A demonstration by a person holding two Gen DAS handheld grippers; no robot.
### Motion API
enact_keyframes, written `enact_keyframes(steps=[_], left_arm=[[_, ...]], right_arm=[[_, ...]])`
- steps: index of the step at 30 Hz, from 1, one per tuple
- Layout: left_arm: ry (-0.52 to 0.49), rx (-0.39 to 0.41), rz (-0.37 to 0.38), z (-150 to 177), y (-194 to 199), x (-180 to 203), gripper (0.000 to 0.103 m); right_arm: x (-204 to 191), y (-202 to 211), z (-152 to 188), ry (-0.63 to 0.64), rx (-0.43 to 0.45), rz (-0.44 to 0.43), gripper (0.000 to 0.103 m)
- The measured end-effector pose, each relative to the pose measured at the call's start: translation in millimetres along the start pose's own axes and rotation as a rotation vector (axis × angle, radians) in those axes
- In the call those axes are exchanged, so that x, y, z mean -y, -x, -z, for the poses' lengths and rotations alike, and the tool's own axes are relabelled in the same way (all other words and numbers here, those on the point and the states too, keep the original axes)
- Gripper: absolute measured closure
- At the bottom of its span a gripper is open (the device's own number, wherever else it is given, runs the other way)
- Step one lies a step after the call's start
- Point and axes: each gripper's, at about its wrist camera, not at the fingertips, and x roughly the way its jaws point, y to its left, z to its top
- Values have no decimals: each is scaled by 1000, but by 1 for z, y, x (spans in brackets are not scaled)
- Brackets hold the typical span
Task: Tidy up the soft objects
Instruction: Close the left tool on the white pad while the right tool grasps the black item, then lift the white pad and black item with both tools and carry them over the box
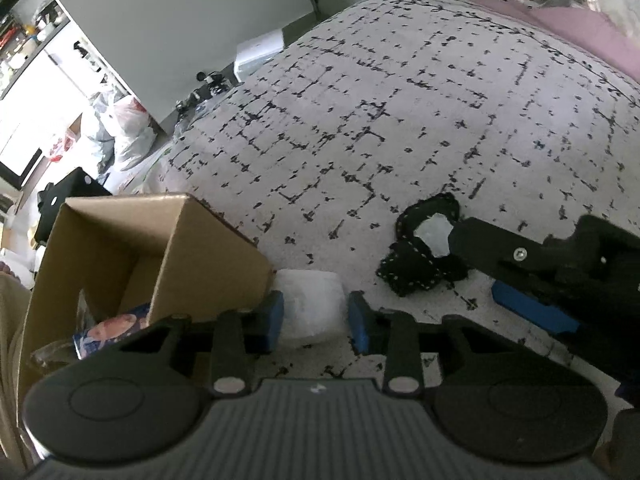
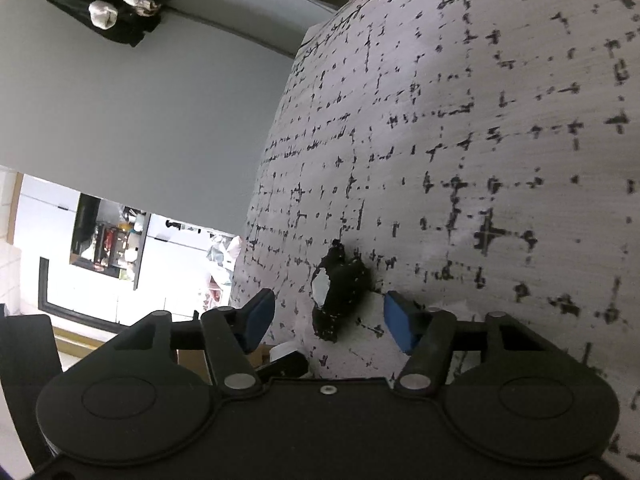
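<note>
Grey bedspread (image 1: 400,120) printed with broken black crosses and dashes covers the bed, with a pale wall and a cluttered, bright room behind. No lettering on any item can be read; a printed packet (image 1: 112,330) lying in the cardboard box (image 1: 168,248) shows only a blurred picture. That open box stands at the near left edge of the bedspread. Just beside its right wall sits a white, soft-looking wad (image 1: 312,308), perhaps wrapped in clear film, though the view is too washed out to be sure. The left gripper (image 1: 316,316) points steeply down over it, blue pads either side; the left pad meets the wad, while on the right contact cannot be made out, so a firm clamp cannot be told. Well right of the wad lies a small black cloth (image 2: 340,296) with pale dotted stitching and a white patch in its middle. The right gripper (image 2: 328,316) comes in low, jaws apart, cloth between them, untouched.
</note>
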Motion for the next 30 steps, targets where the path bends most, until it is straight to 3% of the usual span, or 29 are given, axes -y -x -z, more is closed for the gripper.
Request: enact_keyframes(steps=[8, 10, 13, 14, 22, 30], left_arm=[[12, 8, 45, 0, 2, -7, 73], [24, 13, 70, 0, 5, -10, 75], [40, 25, 103, -2, 10, -13, 76], [43, 30, 111, -3, 12, -14, 76], [73, 50, 188, -3, 27, -20, 76], [76, 85, 300, -2, 58, -23, 76]], right_arm=[[-7, -11, 0, 33, -5, 16, 48], [-6, -14, 0, 34, -2, 21, 55], [-1, -19, -3, 11, -2, 35, 81], [2, -20, -3, -1, -4, 42, 83], [4, -2, 2, 8, 26, 70, 86], [-6, 51, 14, 17, 91, 141, 87]])
